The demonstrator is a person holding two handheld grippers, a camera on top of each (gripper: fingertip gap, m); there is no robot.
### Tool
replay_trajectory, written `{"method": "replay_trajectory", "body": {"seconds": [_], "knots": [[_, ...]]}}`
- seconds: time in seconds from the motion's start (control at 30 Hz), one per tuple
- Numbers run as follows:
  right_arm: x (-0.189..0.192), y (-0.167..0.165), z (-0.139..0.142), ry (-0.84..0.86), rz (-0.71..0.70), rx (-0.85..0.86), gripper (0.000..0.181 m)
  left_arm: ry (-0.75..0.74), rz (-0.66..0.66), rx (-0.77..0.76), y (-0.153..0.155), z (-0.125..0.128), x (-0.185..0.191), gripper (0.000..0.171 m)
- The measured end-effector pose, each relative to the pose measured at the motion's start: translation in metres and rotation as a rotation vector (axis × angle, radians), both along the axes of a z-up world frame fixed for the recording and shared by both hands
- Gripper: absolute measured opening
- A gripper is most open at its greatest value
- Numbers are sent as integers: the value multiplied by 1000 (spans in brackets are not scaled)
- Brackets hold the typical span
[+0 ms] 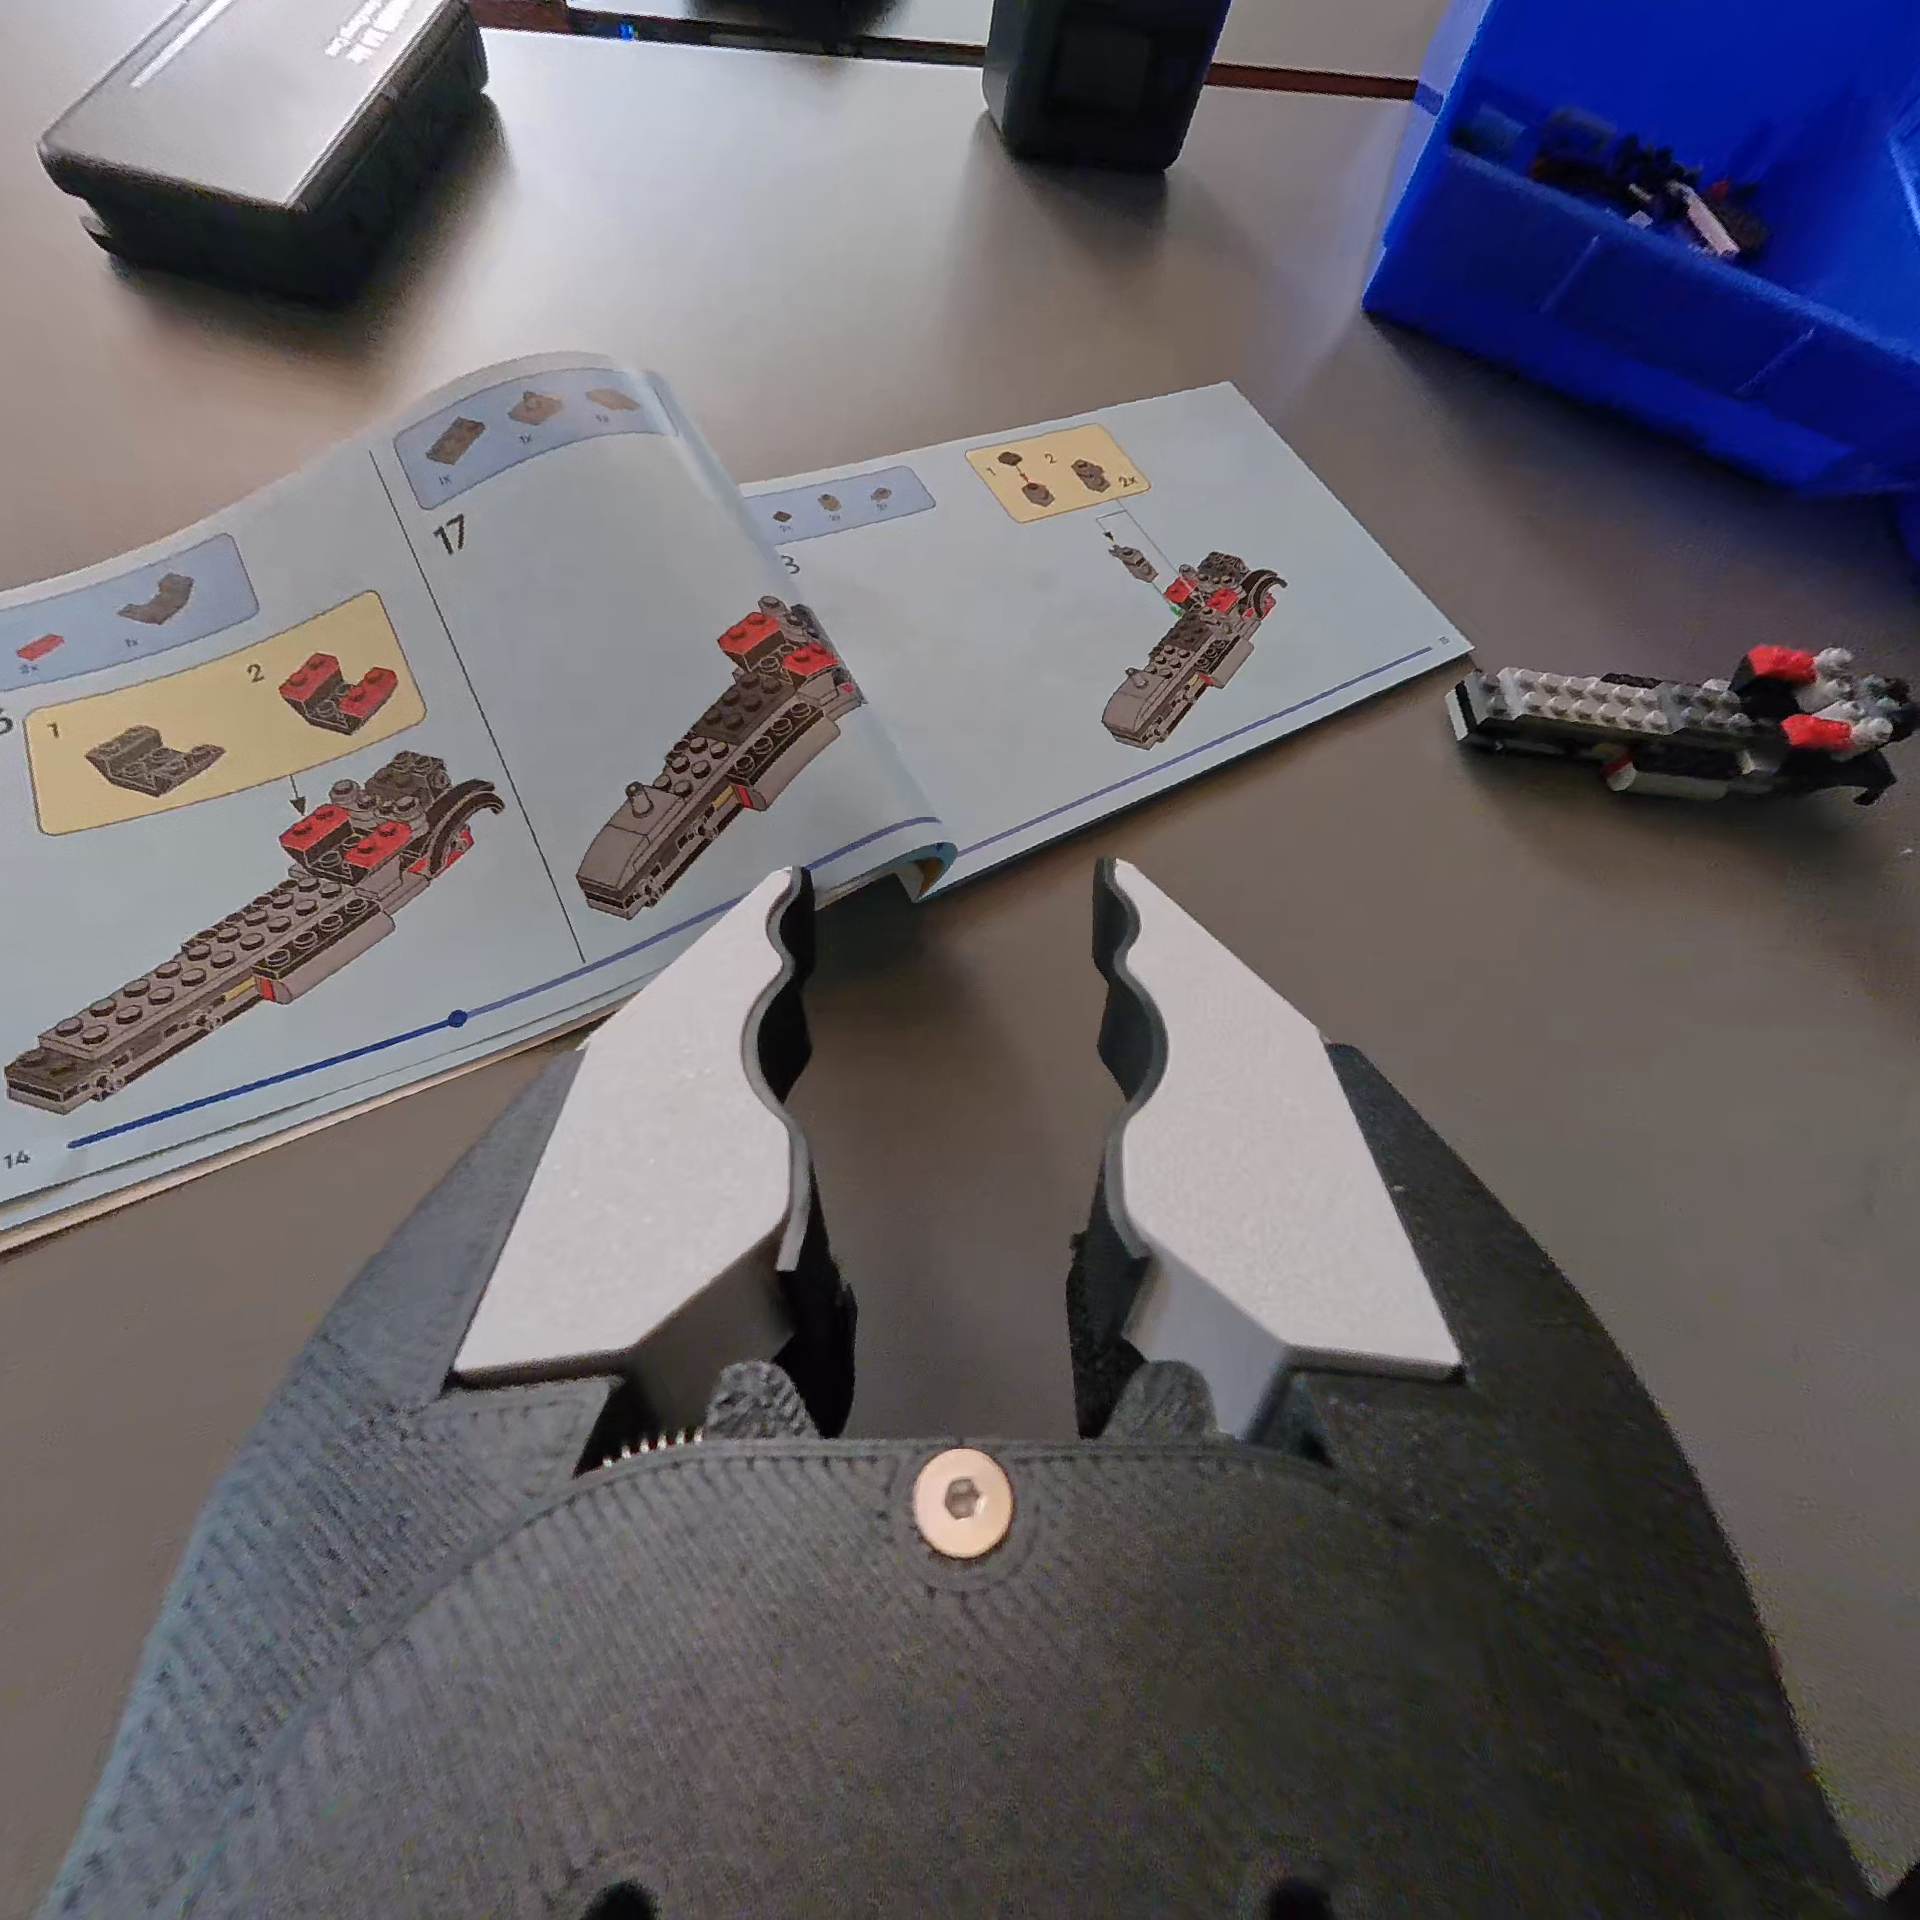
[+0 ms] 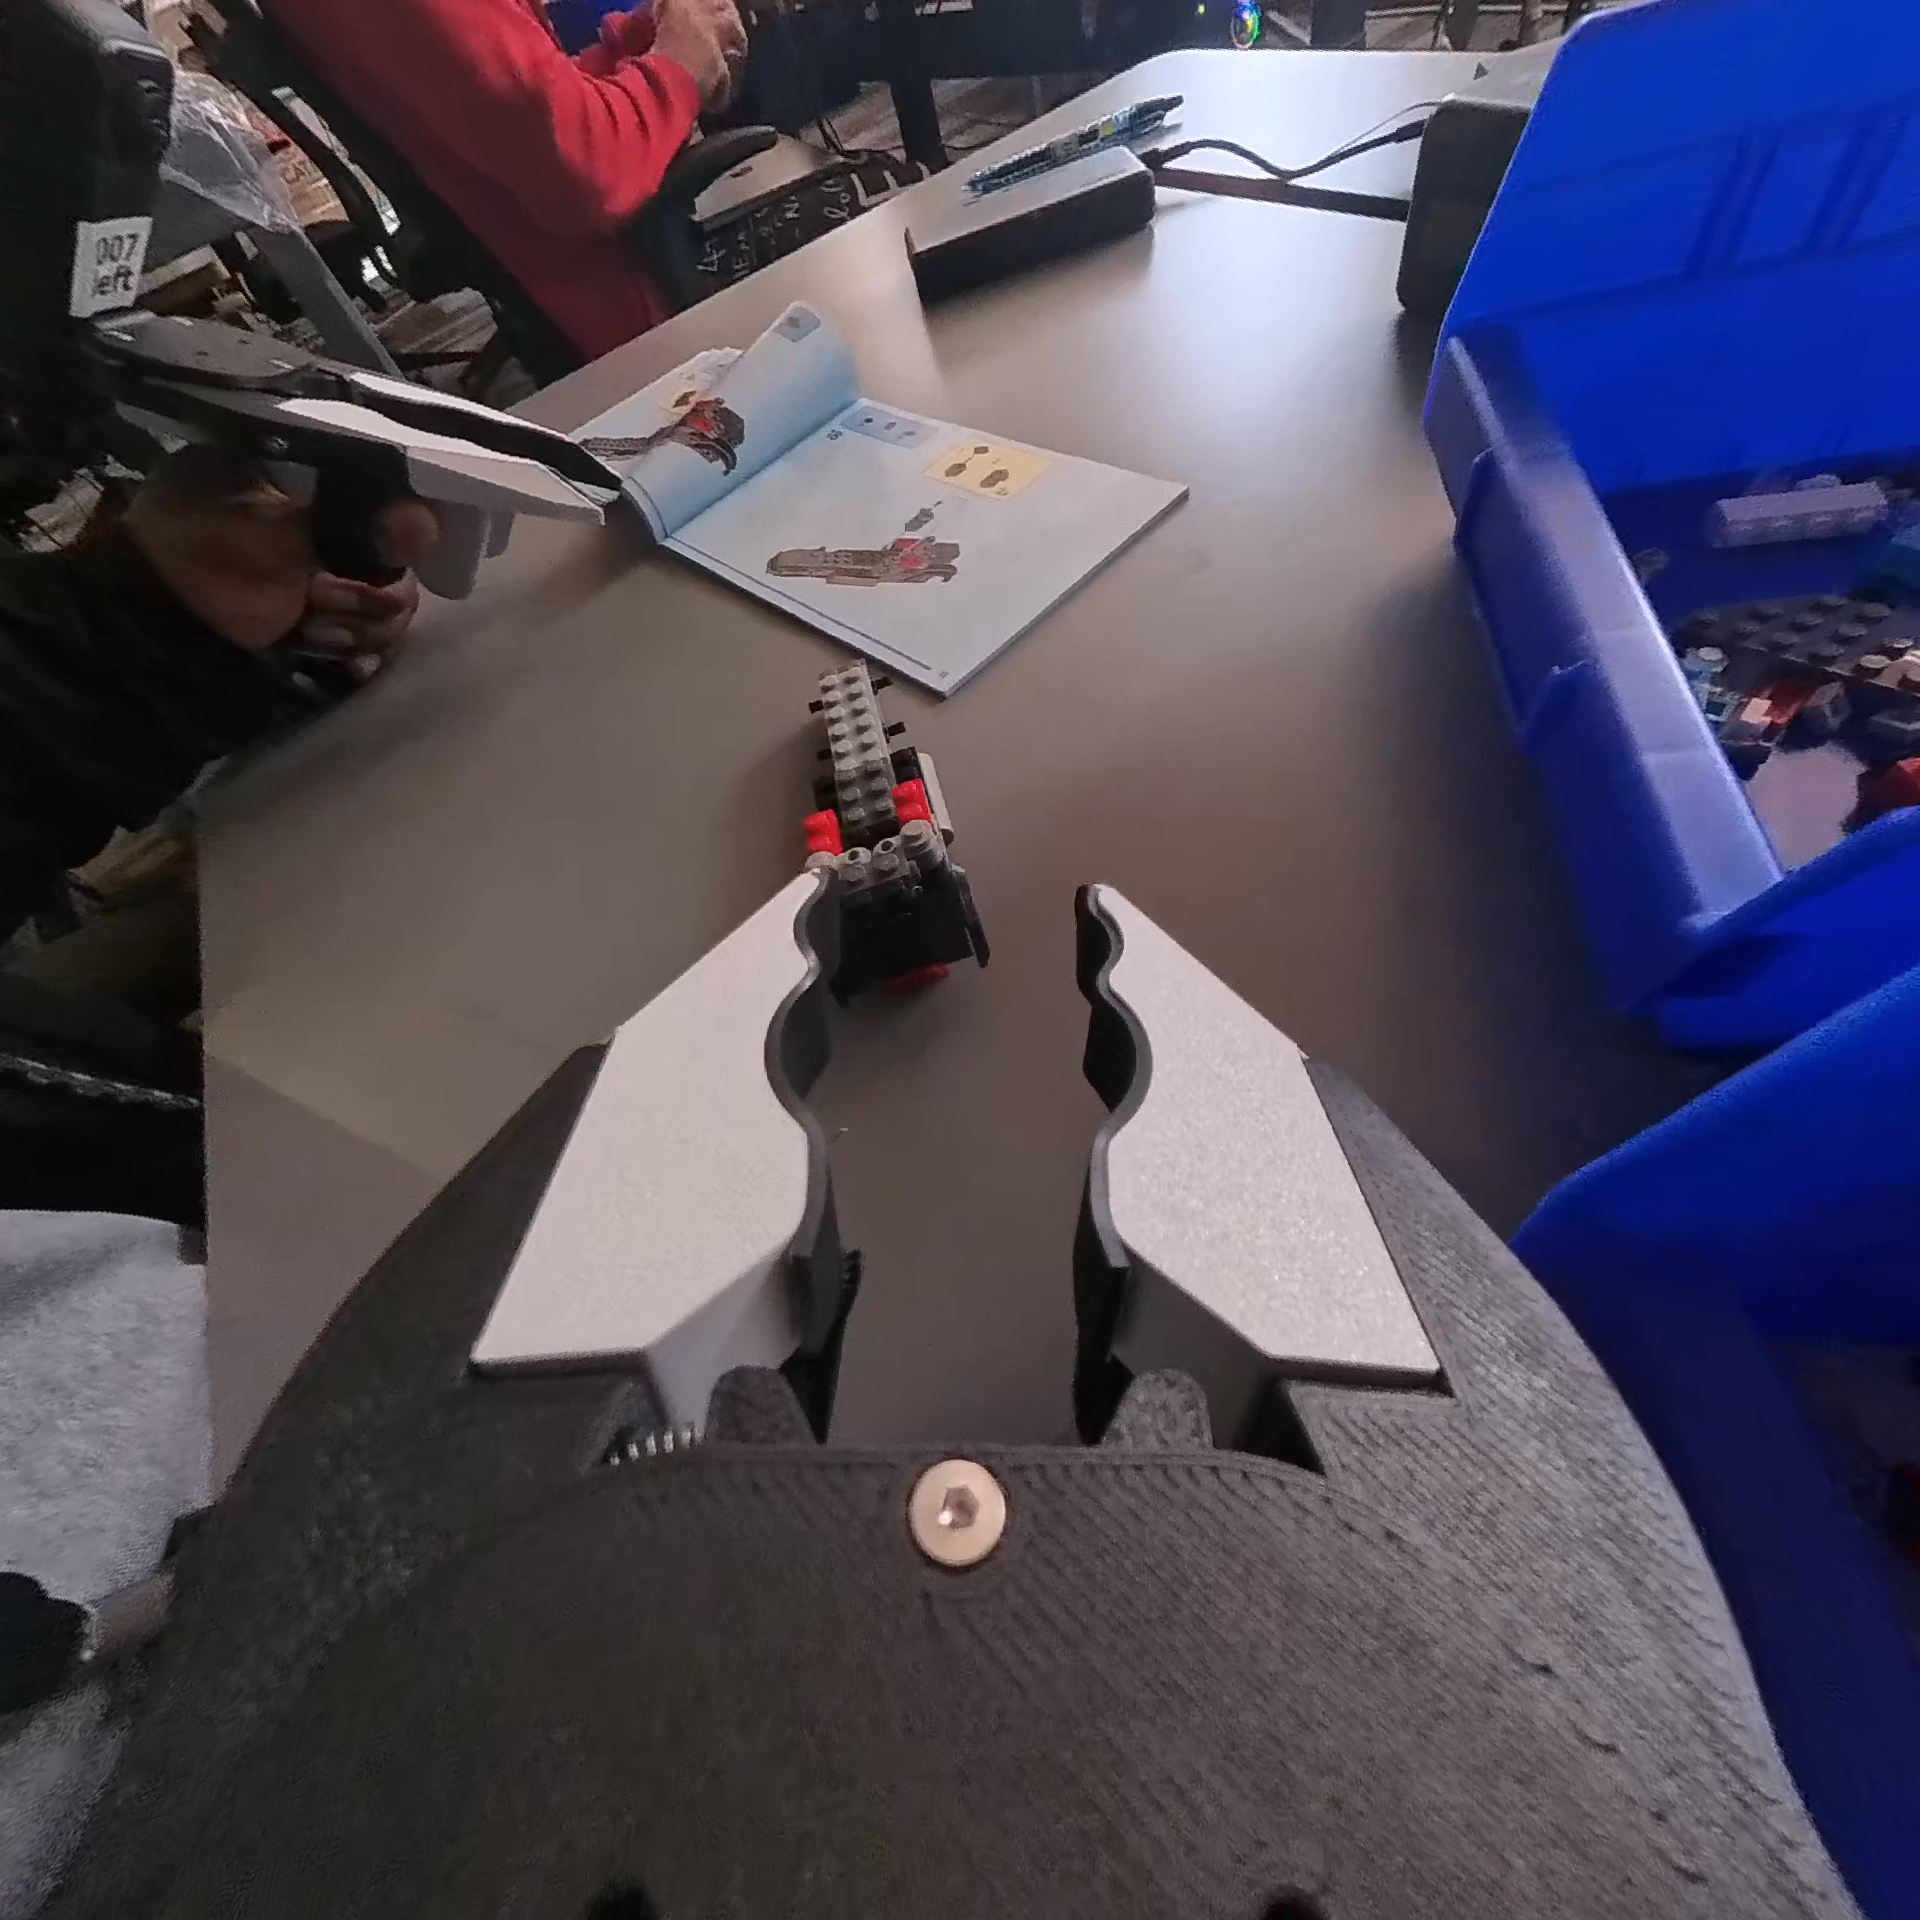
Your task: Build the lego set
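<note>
A part-built lego model (image 1: 1683,727), grey and black with red bricks, lies on the grey table right of the open instruction booklet (image 1: 582,727). My left gripper (image 1: 951,883) is open and empty, hovering just in front of the booklet's near edge. In the right wrist view the model (image 2: 883,831) lies just ahead of my right gripper (image 2: 951,899), which is open and empty; its left fingertip is near the model's near end. The booklet (image 2: 904,520) lies beyond the model. The left gripper (image 2: 488,468) shows at far left, held by a hand.
A blue bin (image 1: 1662,239) with loose lego pieces stands at the right, also in the right wrist view (image 2: 1621,665). A black case (image 1: 270,135) and a dark box (image 1: 1101,83) sit at the back. A person in red (image 2: 499,135) sits beyond the table. My right fingertips sit around 30 centimetres from my left ones. From my left tips it is roughly 25 centimetres to the black case (image 1: 270,135); from my right, 45 centimetres.
</note>
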State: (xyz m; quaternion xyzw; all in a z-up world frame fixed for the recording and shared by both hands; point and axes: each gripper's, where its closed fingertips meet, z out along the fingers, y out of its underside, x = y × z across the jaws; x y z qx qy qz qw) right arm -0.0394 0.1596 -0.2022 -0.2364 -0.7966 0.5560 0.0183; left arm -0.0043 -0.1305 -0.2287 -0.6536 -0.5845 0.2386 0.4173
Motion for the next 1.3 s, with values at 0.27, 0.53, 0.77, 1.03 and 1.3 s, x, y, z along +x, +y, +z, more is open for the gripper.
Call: {"method": "replay_trajectory", "body": {"seconds": [0.27, 0.53, 0.77, 1.03, 1.3], "knots": [[0, 5, 4, -50, 2, -55, 46, -2, 4, -31, 0, -1, 0, 54], [-1, 5, 3, -70, 1, -60, 45, 6, -4, -21, 2, 1, 0, 54], [-6, 5, 1, -87, -18, -59, 44, 34, -22, -21, 4, 5, 1, 54], [-17, 4, -5, -71, -85, -6, 43, 85, -35, -31, 7, 12, 4, 54], [-13, -1, -13, -47, -65, 68, 44, 143, -33, 111, 3, 25, 10, 53]]}}
